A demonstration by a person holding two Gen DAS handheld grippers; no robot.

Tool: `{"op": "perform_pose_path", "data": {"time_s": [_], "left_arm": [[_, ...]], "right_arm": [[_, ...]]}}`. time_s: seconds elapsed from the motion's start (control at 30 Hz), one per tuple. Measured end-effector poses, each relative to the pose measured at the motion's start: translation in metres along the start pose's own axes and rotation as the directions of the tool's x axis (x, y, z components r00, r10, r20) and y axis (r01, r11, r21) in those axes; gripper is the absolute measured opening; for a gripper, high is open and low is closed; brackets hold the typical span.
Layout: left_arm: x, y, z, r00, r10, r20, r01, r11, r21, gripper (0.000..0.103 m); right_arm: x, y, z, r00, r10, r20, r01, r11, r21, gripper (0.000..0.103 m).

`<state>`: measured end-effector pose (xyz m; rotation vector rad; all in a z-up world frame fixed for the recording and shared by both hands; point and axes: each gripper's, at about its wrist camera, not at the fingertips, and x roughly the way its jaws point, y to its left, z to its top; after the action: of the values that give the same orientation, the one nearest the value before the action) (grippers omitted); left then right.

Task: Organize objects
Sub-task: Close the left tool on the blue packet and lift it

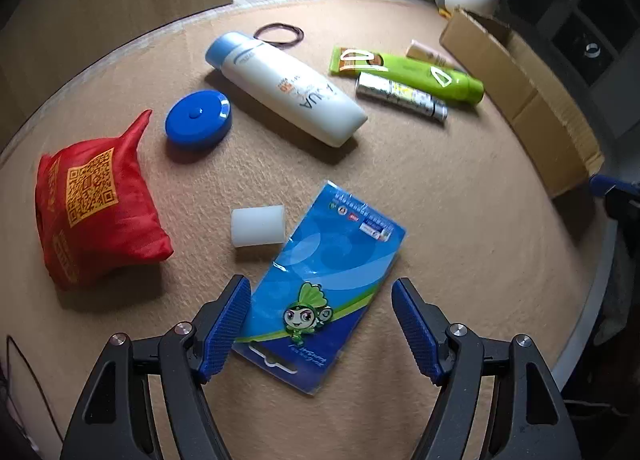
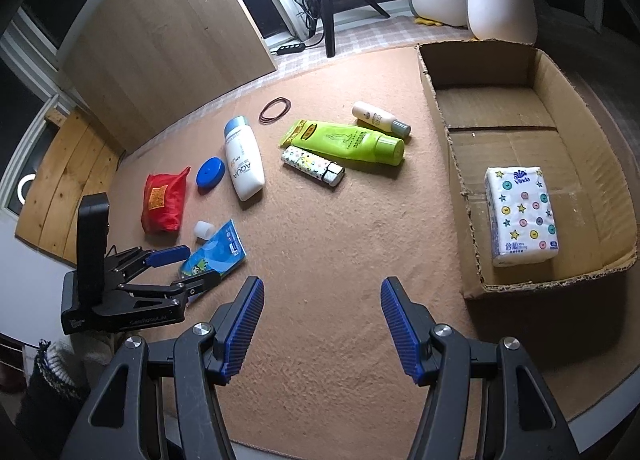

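So the landmark here is the blue card pack, the flat plastic-wrapped one with the little green cartoon figure, lying on the tan felt-covered desk. The left gripper hangs right over its near end with the jaws spread wide. The pack sits between the blue pads, with the left pad at or over its left edge and the right pad clear of it, so it isn't clamped. No earlier frame to compare, so that's all there is on it.

Just beside the pack's far-left corner is a small white foam roll. Further left of that sits a red pouch with a yellow QR print. Beyond the pack are a blue round lid and a white AQUA bottle lying on its side, with brown hair ties past the bottle. Off to the far right of the pack lie a green tube, a patterned lighter and a small cream bottle, bunched together.

The right gripper is also apart, nothing between its pads, over bare felt well to the right of the pack. Further right again is the cardboard box, with one tissue pack inside.
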<state>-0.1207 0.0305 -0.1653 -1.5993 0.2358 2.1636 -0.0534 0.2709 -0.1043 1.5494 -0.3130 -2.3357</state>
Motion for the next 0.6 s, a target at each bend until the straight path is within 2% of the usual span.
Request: {"op": "perform_pose_path", "data": {"time_s": [0.27,0.53,0.6], "left_arm": [[0.010,-0.004,0.003,0.998,0.047,-0.041,-0.044,0.996,0.072,0.078],[0.009,-0.024,-0.003,0.997,0.008,-0.071,0.001,0.992,0.128,0.077],[0.011,-0.029,-0.003,0.997,0.047,-0.063,-0.038,0.990,0.139,0.077]], "right_arm": [[-0.003,-0.006,-0.004,1.000,-0.006,-0.005,0.006,1.000,0.020,0.057],[-0.003,-0.010,-0.007,1.000,-0.007,-0.010,0.008,0.999,0.033,0.057],[-0.003,-0.010,-0.008,1.000,-0.008,-0.012,0.008,0.999,0.033,0.057]]}}
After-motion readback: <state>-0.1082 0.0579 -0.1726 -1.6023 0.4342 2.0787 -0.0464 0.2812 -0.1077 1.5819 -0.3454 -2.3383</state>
